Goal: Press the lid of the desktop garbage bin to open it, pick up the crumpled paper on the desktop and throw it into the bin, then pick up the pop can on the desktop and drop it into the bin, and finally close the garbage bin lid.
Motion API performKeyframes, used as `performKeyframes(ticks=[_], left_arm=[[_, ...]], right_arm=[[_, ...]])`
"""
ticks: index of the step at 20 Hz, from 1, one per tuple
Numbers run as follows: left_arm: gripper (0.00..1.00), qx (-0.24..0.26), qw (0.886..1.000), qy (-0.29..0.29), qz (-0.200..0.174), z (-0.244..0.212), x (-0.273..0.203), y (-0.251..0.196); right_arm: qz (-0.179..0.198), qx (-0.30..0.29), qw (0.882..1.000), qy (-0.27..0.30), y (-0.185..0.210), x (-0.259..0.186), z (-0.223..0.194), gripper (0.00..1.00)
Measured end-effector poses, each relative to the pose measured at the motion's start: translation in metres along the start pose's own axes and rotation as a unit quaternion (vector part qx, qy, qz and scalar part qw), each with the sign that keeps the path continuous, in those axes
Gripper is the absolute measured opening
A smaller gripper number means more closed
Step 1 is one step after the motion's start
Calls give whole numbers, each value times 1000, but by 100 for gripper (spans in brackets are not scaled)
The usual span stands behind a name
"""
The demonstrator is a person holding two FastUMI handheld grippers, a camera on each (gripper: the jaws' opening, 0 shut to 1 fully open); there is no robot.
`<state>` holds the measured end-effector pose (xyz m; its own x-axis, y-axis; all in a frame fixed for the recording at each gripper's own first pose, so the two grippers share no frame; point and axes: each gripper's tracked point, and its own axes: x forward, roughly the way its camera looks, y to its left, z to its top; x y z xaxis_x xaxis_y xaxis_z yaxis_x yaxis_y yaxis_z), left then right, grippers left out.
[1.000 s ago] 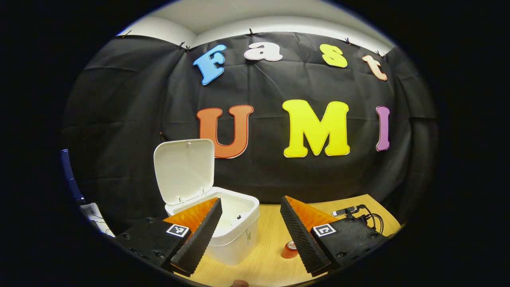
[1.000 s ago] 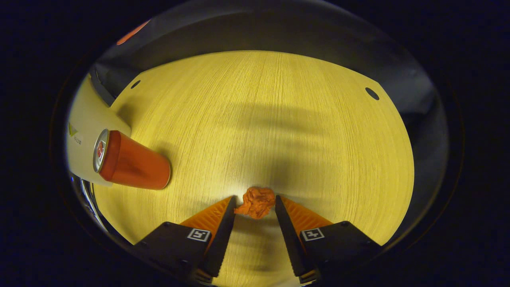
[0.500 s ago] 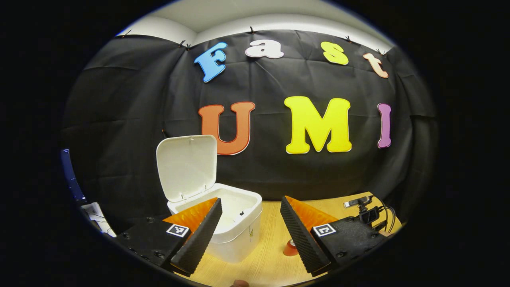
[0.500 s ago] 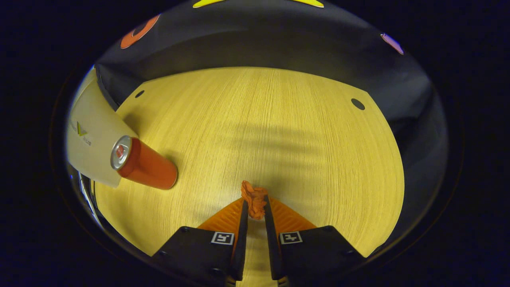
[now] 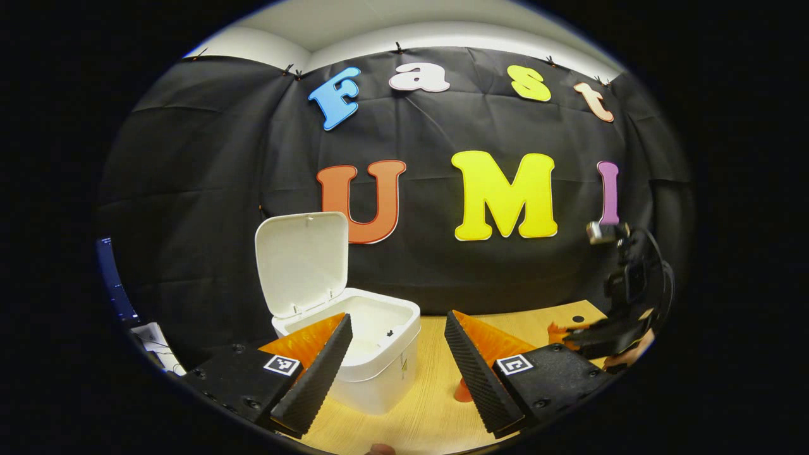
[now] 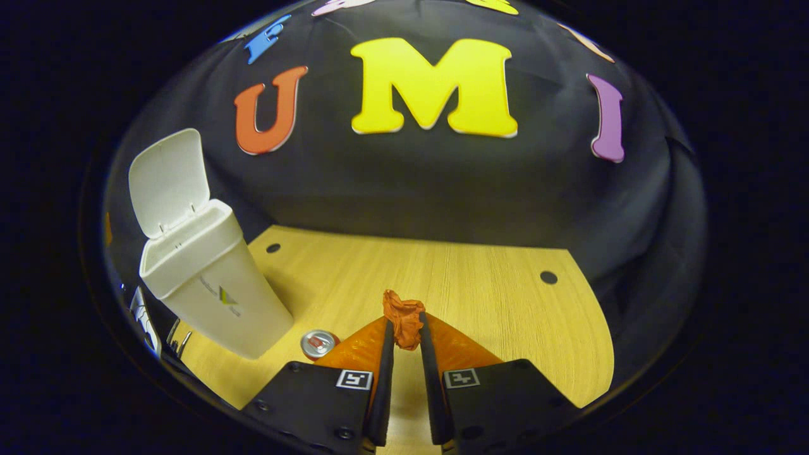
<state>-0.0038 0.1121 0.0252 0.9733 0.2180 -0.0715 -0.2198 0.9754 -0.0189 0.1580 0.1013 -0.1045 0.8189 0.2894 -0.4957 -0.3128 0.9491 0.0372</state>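
Observation:
The white desktop bin stands on the wooden desk with its lid swung upright. My right gripper is shut on the orange crumpled paper, held up above the desk. In the left gripper view that gripper hangs at the far right with the paper in it. The red pop can stands just right of the bin, half hidden behind one of my right fingers; its base peeks past my left finger. My left gripper is open, empty, in front of the bin.
The wooden desk has small dark holes near its back edge. The black cloth wall rises right behind it. Some white and dark equipment sits off the desk's left side.
My right gripper closed on the paper, then lifted it off the desk and tilted up, so the bin and wall came into view. The left gripper barely moved.

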Motion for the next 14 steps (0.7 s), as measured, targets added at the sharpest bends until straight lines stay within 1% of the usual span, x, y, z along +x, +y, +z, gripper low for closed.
performKeyframes(ticks=[2, 3, 5, 11, 14], left_arm=[[96, -6, 1000, -1, -1, 1, -4, 3], [96, -11, 1000, -1, -1, 0, -6, 5], [96, -15, 1000, 0, 1, -1, -10, 11], [97, -14, 1000, 3, 20, -3, -21, 32], [97, -15, 1000, -1, 24, 1, -26, 39]], right_arm=[[20, -19, 999, -38, 28, -10, 33, 23], [32, -25, 998, -48, 39, -15, 43, 26], [56, -26, 996, -60, 71, -16, 59, 25], [127, -21, 990, -65, 153, -11, 78, 26], [166, -21, 984, -63, 195, -5, 88, 25]])
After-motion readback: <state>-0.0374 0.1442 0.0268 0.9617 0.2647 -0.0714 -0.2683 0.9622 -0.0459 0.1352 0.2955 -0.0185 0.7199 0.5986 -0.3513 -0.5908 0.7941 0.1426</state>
